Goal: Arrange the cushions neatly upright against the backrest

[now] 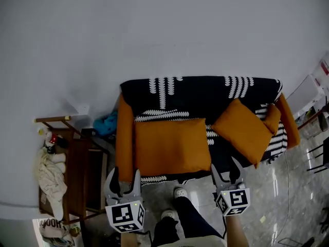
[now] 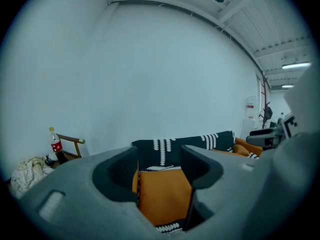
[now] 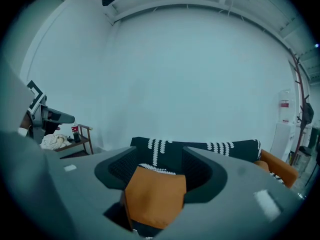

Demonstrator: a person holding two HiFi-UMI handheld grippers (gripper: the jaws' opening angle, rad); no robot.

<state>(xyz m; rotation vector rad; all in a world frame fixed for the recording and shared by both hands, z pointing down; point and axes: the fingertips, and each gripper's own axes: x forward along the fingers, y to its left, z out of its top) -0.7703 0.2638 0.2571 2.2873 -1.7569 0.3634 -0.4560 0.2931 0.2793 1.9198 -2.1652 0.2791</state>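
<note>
Head view: sofa (image 1: pixel 205 94) mid-frame, big cushion (image 1: pixel 172 145) centre-left, 2nd cushion (image 1: pixel 241 130) tilted centre-right; left gripper (image 1: pixel 123 183) & right gripper (image 1: pixel 226 171) at bottom. Left gripper view: fingers (image 2: pixel 117 171) apart, empty, big cushion beyond, lower centre. Right gripper view: fingers apart, empty, 2nd cushion beyond.

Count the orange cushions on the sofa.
3: a large cushion lying flat at left, a square cushion tilted right of centre, a small cushion beside the right armrest. None looks hidden.

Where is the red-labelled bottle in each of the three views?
Head view: bottle at far left, mid-height.
Left gripper view: bottle at lower left, small but upright.
Right gripper view: bottle tiny, at left, mid-height.
Shared landmark: the black backrest with white stripes, right of it in all.
</note>
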